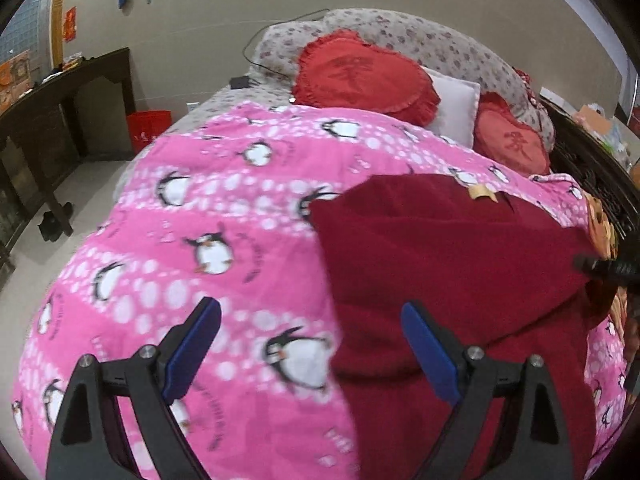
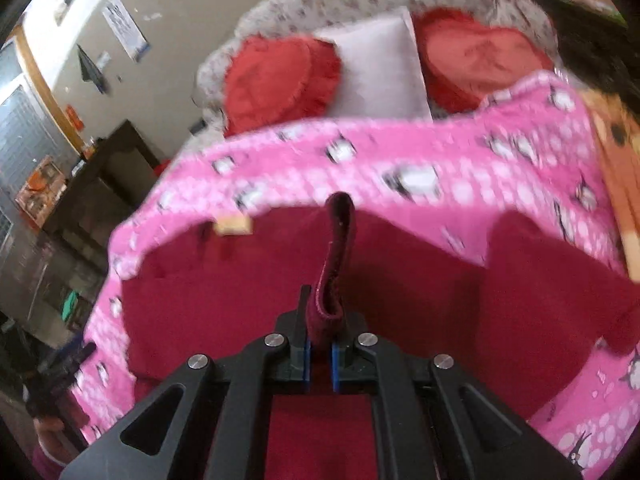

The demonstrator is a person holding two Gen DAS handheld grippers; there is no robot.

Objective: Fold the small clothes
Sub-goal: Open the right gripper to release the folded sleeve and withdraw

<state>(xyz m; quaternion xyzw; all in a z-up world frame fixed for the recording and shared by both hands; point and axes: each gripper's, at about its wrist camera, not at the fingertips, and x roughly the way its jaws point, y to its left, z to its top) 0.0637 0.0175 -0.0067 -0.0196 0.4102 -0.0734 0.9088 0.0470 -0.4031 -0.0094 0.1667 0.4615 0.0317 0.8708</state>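
Red garment (image 1: 448,248), a small piece of soft, thick-looking knit or fleece, lies spread on the pink penguin blanket (image 1: 208,216) that covers the bed, toward the near right of the blanket. Right gripper (image 2: 320,354) is clenched on a narrow strip of the garment's edge (image 2: 338,256), which stands up between the blue pads and droops at its top, a sign that the cloth is limp and light. Left gripper (image 1: 310,344) hangs released above the garment's left border, its pads well apart, with nothing between them. Judged from its look, the fabric bends freely, does not slip easily, and cannot break; a pinch on a hem or corner, where layers double, should hold best. Red heart cushions (image 1: 360,76) and a white pillow (image 1: 456,108) sit at the far end.
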